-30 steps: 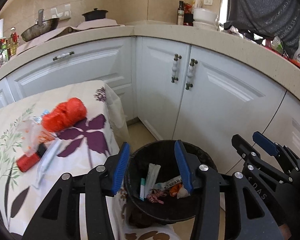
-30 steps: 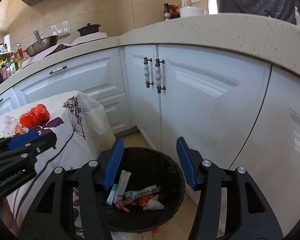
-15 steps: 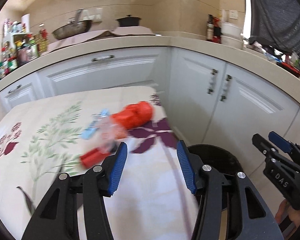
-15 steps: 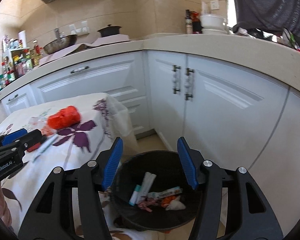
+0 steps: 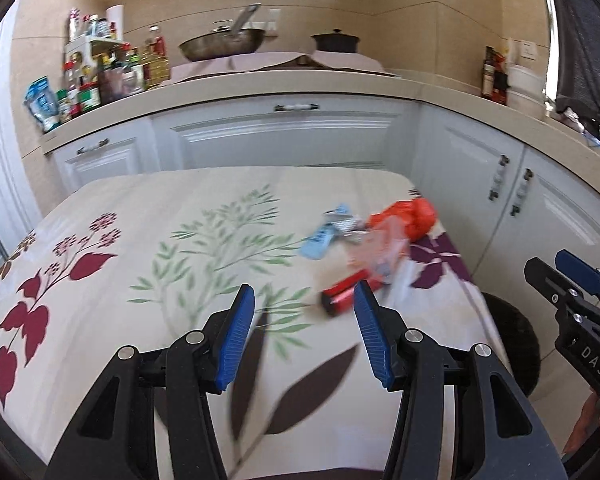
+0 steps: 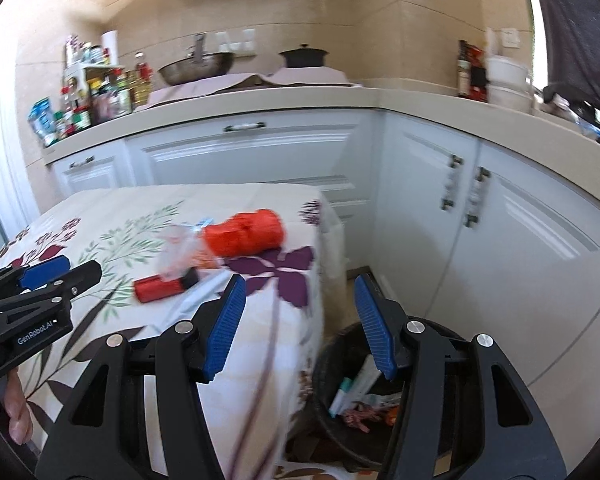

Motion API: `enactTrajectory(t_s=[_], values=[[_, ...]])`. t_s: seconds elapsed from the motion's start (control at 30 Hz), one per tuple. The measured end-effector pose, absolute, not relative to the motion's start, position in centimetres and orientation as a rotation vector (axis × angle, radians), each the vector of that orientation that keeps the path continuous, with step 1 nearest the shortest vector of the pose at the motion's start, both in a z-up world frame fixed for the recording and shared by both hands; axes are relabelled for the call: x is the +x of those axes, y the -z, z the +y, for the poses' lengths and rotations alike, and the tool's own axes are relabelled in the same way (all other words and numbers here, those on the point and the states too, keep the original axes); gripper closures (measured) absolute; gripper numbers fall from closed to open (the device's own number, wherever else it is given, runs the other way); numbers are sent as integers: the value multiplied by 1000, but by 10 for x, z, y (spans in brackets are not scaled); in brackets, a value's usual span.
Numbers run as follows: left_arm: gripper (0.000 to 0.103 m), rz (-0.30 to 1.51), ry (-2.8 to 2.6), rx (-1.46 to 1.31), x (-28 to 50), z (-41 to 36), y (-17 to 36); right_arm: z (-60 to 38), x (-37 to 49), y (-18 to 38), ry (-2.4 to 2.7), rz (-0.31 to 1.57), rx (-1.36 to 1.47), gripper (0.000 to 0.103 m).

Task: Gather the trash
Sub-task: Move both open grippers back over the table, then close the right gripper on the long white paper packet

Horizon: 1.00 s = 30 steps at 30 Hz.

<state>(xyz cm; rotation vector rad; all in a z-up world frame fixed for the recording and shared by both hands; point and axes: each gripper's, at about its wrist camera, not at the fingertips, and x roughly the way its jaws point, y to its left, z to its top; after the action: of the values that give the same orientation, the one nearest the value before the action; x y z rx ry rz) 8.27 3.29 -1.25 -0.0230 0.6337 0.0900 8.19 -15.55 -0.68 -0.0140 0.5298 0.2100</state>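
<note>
Trash lies on the floral tablecloth (image 5: 148, 216): an orange-red plastic bag (image 5: 414, 216), a blue wrapper (image 5: 320, 240), a crumpled clear wrapper (image 5: 380, 252) and a red tube (image 5: 346, 294). My left gripper (image 5: 304, 336) is open and empty above the table, just left of the red tube. My right gripper (image 6: 300, 324) is open and empty over the table's right edge, above the black bin (image 6: 332, 364), which holds several wrappers. The bag (image 6: 244, 234) and tube (image 6: 160, 286) also show in the right wrist view.
White cabinets (image 5: 284, 136) and a beige counter (image 5: 260, 84) wrap around behind and to the right. The counter carries bottles (image 5: 100, 76), a wok (image 5: 224, 42) and a black pot (image 5: 334, 42). The bin (image 5: 516, 340) stands on the floor at the table's right corner.
Both grippers have swung left, away from the bin. The left one has gone from over the bin to over the table, near the trash pile. Both stayed open.
</note>
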Motion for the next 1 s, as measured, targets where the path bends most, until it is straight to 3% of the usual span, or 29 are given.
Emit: enactTrajectory(t_s=[0.43, 1.0], values=[[52, 665, -171, -63, 74, 99, 21, -84, 91, 16, -288, 608, -103, 48], [48, 748, -169, -82, 89, 142, 40, -46, 135, 53, -270, 857, -171, 48]])
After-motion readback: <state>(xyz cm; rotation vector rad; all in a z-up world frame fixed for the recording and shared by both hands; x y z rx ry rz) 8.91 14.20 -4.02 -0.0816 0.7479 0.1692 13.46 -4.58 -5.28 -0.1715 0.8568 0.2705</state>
